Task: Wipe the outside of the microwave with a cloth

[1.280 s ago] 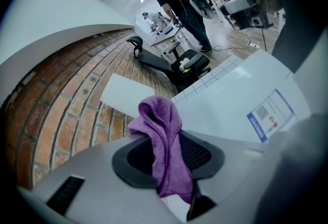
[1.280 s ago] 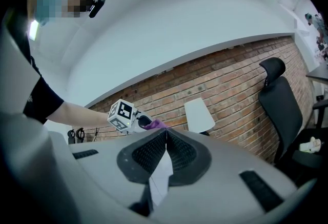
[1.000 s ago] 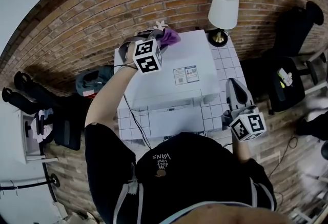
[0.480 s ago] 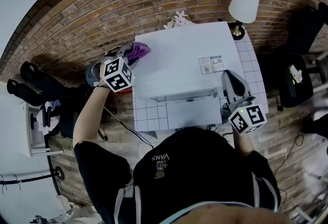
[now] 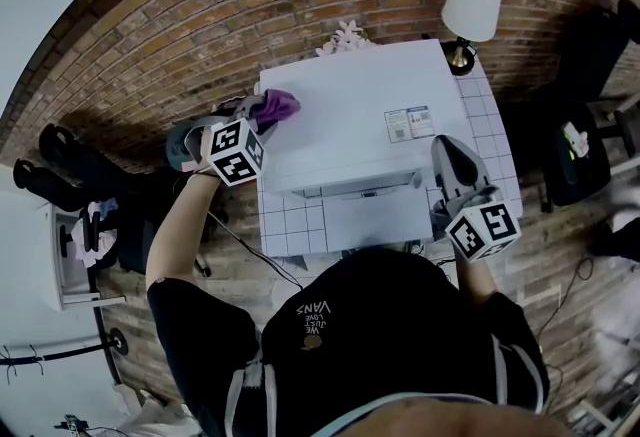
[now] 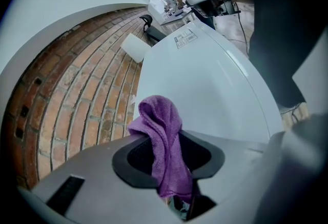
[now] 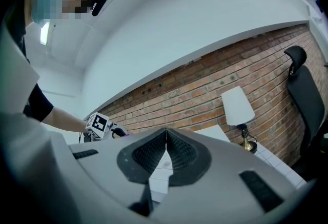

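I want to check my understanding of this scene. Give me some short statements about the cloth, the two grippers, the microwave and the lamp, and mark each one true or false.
1. The left gripper holds a purple cloth. True.
2. The cloth lies on the right part of the microwave top. False: it is at the left edge of the top, near the back corner.
3. The right gripper has its jaws together with nothing between them. True.
4. The lamp stands to the left of the microwave. False: it stands at the microwave's right back corner, by the brick wall.
5. A label is stuck on the microwave's top. True.
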